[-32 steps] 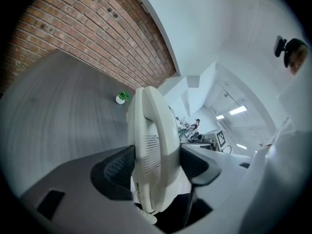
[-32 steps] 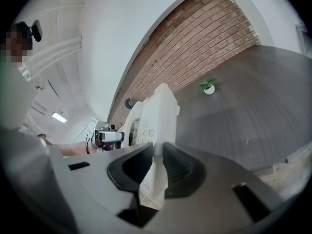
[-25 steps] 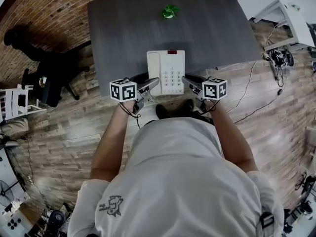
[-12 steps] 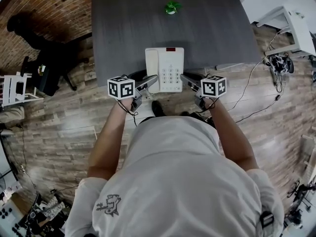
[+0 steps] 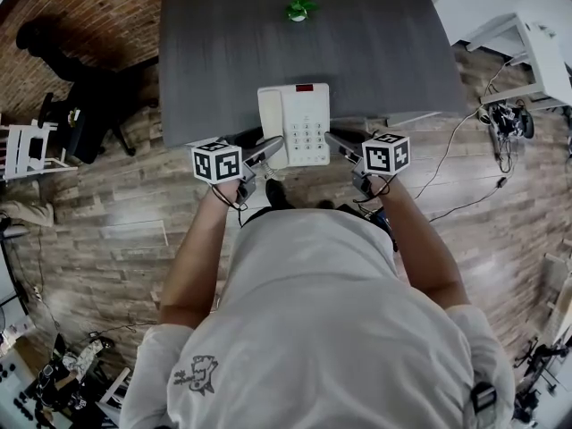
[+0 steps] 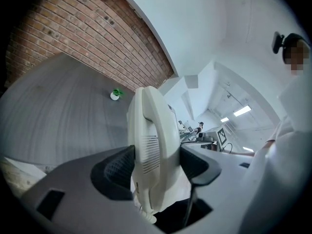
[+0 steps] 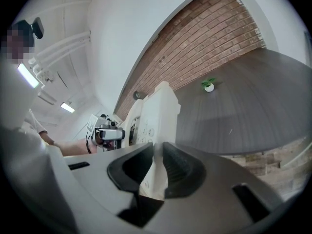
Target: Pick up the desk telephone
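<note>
The white desk telephone [image 5: 295, 123] hangs over the near edge of the dark grey table [image 5: 223, 52], keypad up and handset along its left side. My left gripper [image 5: 273, 148] is shut on that handset side; in the left gripper view the handset [image 6: 153, 145] fills the gap in the left gripper [image 6: 156, 167]. On the phone's right edge my right gripper [image 5: 338, 143] is shut. The right gripper view shows the thin white rim of the telephone [image 7: 148, 116] pinched in the right gripper [image 7: 157, 167]. Whether the phone rests on the table or is lifted I cannot tell.
A small green plant [image 5: 298, 9] stands at the table's far side. A dark office chair [image 5: 85, 105] and a white rack [image 5: 27, 150] are on the wooden floor at left. Cables [image 5: 465, 164] and white furniture [image 5: 527, 43] lie to the right.
The phone, held between both grippers, has drawn a little away from the plant toward the table's near edge. Both grips look the same.
</note>
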`<action>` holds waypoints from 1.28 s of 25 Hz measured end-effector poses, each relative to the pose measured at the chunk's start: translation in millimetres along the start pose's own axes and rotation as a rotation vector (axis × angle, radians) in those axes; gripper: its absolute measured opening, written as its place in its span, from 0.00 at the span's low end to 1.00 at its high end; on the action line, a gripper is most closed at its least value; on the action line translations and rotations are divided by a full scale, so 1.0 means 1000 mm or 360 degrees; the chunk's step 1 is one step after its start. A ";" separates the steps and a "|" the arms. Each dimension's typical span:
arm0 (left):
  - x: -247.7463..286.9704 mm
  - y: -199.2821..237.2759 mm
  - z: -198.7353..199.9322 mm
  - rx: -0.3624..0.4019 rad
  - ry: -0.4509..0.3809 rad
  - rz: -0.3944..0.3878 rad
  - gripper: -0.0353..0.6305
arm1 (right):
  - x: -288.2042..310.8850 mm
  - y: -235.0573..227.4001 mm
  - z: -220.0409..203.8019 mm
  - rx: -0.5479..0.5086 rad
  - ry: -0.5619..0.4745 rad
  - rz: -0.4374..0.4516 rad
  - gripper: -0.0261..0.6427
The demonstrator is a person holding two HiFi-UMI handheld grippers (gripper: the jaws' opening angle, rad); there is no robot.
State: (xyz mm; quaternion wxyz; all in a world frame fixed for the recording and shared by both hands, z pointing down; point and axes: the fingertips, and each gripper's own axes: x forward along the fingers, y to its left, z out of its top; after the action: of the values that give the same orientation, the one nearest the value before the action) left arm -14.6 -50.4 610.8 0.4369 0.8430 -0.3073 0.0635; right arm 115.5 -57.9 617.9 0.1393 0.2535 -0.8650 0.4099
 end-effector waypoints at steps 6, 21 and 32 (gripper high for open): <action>-0.002 -0.007 0.000 0.0003 -0.0024 0.0041 0.51 | -0.003 0.001 0.001 -0.0023 0.0022 0.0024 0.14; 0.027 -0.065 -0.034 0.0046 -0.0027 0.0102 0.51 | -0.068 -0.011 -0.027 -0.0019 0.0016 0.0053 0.14; 0.038 -0.110 -0.070 0.0075 -0.0033 0.0085 0.51 | -0.119 -0.005 -0.059 -0.0061 -0.0043 0.0031 0.15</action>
State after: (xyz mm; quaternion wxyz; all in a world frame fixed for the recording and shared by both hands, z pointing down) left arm 90.1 33.7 591.2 0.4118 0.8452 -0.3327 0.0737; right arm 219.5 23.7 604.4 0.1285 0.2478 -0.8769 0.3913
